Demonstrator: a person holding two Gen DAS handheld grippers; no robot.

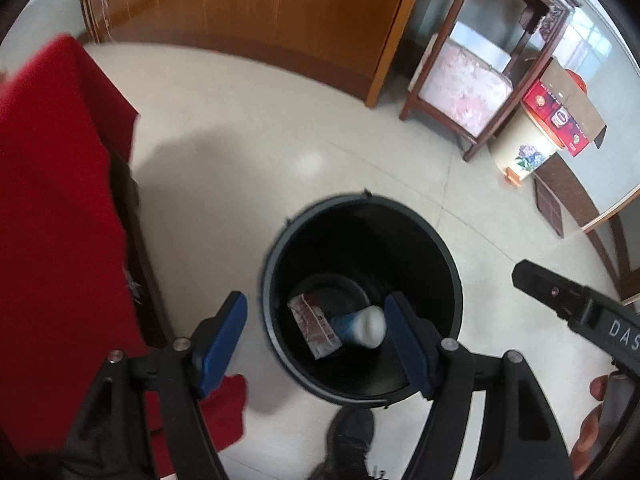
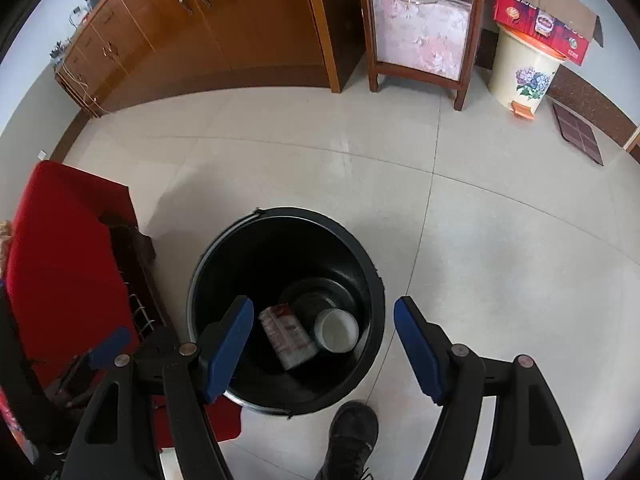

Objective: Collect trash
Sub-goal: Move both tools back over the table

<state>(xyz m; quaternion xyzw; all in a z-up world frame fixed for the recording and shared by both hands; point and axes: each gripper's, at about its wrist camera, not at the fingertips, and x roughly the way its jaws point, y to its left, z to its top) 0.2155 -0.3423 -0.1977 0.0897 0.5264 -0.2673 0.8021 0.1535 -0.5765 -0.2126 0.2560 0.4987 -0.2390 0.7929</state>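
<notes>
The left gripper (image 1: 316, 338), with blue pads on black fingers, is being held over the round black plastic bin (image 1: 440, 248), its jaws spread wide and nothing being gripped between them. The right gripper (image 2: 324, 348) is likewise being held above the same bin (image 2: 216, 248), its jaws spread equally wide and empty.

Both are being pointed steeply downward into the bin's mouth, so the collected trash is lying directly below and just ahead of each. At the bottom, a crumpled white and red printed wrapper (image 2: 286, 336) is lying flat, and a white paper cup with a blue outer wall (image 2: 336, 330) is lying on its side just beside it, apparently touching. In the left wrist view the cup (image 1: 362, 326) is seen with its long axis running across, its open mouth turned toward the right-hand pad.

Neither gripper is judged clearly nearer; both are being held about equally above the rim.
</notes>
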